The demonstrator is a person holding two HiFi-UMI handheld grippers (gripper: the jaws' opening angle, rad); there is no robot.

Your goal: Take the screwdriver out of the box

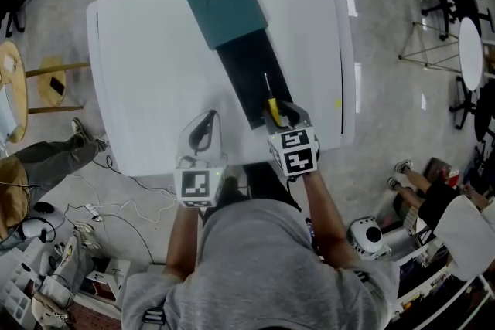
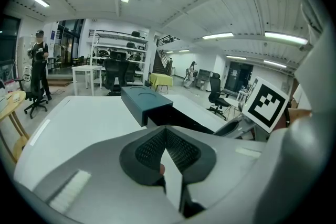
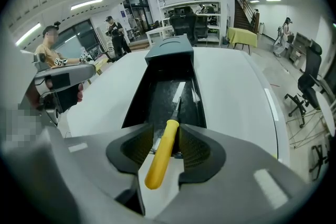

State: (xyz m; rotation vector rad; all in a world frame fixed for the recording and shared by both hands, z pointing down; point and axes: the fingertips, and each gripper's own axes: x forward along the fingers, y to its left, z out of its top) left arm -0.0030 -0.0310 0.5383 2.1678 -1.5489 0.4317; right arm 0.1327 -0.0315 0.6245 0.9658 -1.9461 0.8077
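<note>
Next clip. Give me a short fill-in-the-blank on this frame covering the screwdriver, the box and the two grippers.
1. The screwdriver has a ___ handle.
2. The right gripper has its open jaws on either side of the screwdriver's ___.
3. The left gripper has its jaws together and holds ___.
4. The box stands on a ___ table.

Missing words: yellow; handle; nothing; white.
</note>
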